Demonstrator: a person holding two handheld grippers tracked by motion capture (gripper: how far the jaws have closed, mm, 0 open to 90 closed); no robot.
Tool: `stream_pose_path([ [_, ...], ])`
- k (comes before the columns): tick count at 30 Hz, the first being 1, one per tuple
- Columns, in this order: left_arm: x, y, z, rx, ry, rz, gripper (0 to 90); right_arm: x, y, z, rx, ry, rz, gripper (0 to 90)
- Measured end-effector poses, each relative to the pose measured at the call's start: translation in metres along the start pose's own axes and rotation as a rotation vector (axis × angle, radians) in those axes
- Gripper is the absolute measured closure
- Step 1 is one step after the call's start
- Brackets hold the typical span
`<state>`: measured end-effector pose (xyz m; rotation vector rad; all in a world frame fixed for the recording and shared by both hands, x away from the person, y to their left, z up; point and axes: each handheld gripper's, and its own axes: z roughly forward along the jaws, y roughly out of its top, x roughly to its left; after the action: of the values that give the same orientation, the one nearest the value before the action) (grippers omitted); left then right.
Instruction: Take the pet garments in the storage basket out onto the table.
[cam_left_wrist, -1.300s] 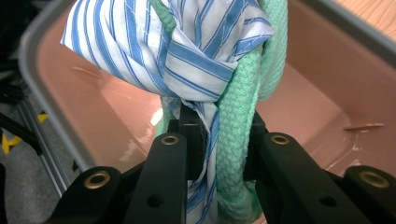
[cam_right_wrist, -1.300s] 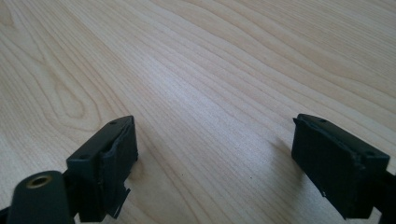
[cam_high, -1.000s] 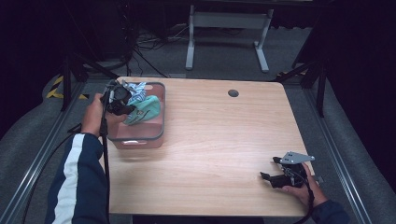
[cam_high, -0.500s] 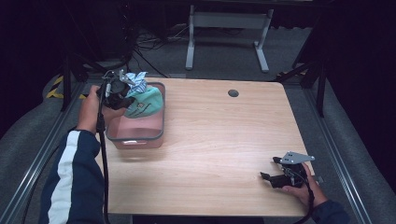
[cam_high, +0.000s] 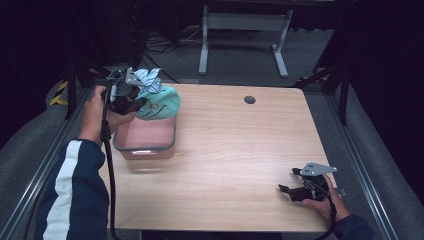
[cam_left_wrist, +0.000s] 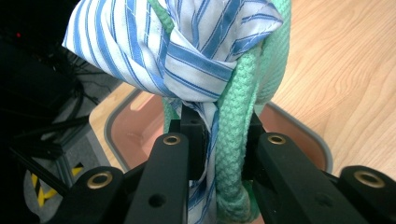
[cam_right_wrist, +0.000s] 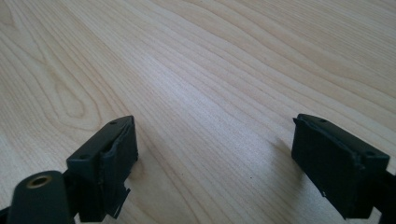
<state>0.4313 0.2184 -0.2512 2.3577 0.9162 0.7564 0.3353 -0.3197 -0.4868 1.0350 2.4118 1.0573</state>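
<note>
Left gripper (cam_left_wrist: 212, 154) is clamped on a striped cloth (cam_left_wrist: 187, 51) and green knit cloth (cam_left_wrist: 238, 140), above the pink tub (cam_high: 145, 140). Right gripper (cam_right_wrist: 215, 163) sits wide apart, holding nothing, on the table (cam_high: 240, 150). Cloth bottoms are hidden behind the jaws.

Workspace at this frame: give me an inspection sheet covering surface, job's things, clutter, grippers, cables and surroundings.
Surface: light wooden table, bare grain, with a dark round hole near its far edge.
Job's things: pink plastic bin with grey rim at the table's left side; blue-and-white striped cloth and green knitted cloth bunched together, lifted over the bin.
Clutter: nothing seen.
Grippers: left gripper shut on both cloths above the bin; right gripper open, jaws wide apart, low over bare wood at the near right corner.
Cables: black cable hangs from the left gripper along the sleeve.
Surroundings: dark room, grey carpeted floor, grey metal stand beyond the table.
</note>
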Motion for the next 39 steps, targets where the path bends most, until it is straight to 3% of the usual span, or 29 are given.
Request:
stream_pose_path([
  [23,-0.065,0.047,0.002,-0.072,-0.129,0.193,79.4,0.0,0.0,0.0,0.0,0.0,0.0,15.0],
  [39,-0.113,0.068,0.049,-0.05,-0.234,0.262,79.2,0.0,0.0,0.0,0.0,0.001,0.001,15.0],
])
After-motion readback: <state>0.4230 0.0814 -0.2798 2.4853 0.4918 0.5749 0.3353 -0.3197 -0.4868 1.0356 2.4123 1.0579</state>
